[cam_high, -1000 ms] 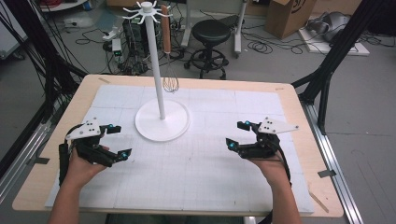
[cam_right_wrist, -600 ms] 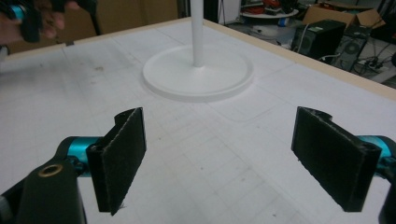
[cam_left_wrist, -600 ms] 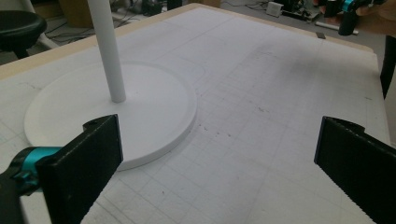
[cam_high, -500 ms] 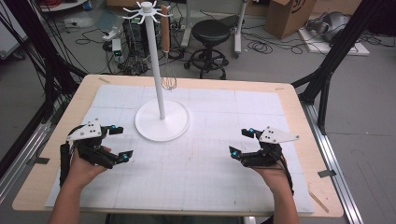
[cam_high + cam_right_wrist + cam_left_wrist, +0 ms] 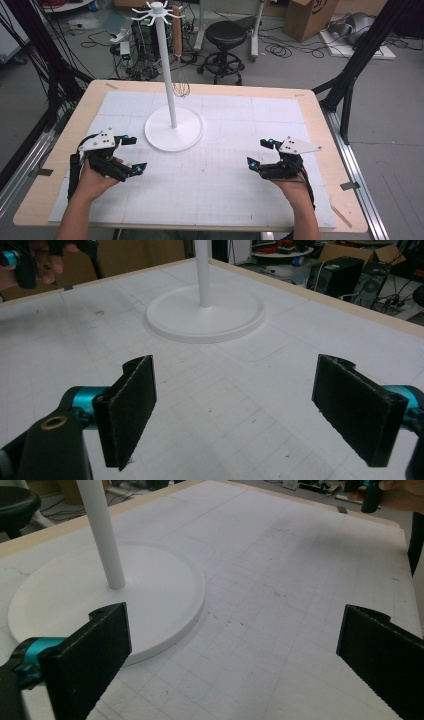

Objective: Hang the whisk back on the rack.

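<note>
Two black claws near the front of the pale wooden bench [image 5: 320, 125], one per hand, both with jaws spread wide apart and nothing between them. Left claw [image 5: 131, 154] low over the white gridded mat [image 5: 225, 170], just off the near-left rim of the stand's base, much as half a second ago. Right claw [image 5: 261, 154] well to the right over bare mat, now lower and nearer the front edge than a second ago, grey three-cornered plate on top. In the left gripper view, left claw [image 5: 230, 665] gaping over the grid lines, base rim just beyond its left jaw. In the right gripper view, right claw [image 5: 252, 410] equally wide, pointed toward the stand.

Farther in, round white base [image 5: 174, 129] flat on the mat at centre-left, unmoved, thin white pole [image 5: 166, 70] rising upright from it to a crown of small hooks [image 5: 157, 11]. Wire whisk with brown wooden handle [image 5: 179, 55] hanging from a hook on the pole's right, head down, clear of the bench. Beyond the bench, black round stool [image 5: 226, 37], tangled cables on the grey floor [image 5: 280, 55], cardboard box [image 5: 312, 15] at the back right.
</note>
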{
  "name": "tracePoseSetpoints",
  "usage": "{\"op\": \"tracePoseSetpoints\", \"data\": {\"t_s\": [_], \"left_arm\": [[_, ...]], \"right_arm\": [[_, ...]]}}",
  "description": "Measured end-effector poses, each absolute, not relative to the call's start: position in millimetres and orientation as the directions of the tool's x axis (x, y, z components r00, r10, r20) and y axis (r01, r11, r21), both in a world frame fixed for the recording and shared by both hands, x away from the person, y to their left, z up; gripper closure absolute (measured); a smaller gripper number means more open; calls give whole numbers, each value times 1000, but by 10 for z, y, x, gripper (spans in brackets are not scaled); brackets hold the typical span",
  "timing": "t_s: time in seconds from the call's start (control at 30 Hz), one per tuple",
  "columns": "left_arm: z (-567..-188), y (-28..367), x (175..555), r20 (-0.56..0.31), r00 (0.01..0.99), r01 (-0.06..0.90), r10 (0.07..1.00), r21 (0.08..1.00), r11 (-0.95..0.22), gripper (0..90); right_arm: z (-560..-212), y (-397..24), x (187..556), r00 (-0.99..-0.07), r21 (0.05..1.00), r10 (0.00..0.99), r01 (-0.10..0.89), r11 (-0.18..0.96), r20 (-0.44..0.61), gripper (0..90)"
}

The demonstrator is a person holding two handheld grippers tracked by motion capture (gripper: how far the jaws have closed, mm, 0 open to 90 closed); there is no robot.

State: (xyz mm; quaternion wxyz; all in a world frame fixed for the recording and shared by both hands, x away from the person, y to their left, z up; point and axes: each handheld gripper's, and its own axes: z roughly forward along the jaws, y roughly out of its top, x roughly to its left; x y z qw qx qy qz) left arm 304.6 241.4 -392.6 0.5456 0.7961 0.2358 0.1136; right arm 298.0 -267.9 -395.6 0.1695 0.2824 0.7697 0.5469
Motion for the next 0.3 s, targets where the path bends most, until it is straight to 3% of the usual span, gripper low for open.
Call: {"op": "tracePoseSetpoints", "data": {"t_s": [0.3], "left_arm": [[-3951, 2386, 3067, -73, 857, 261, 509, 915, -309, 17]], "right_arm": [[-4022, -2718, 2989, -774, 929, 630, 272, 251, 56, 175]]}}
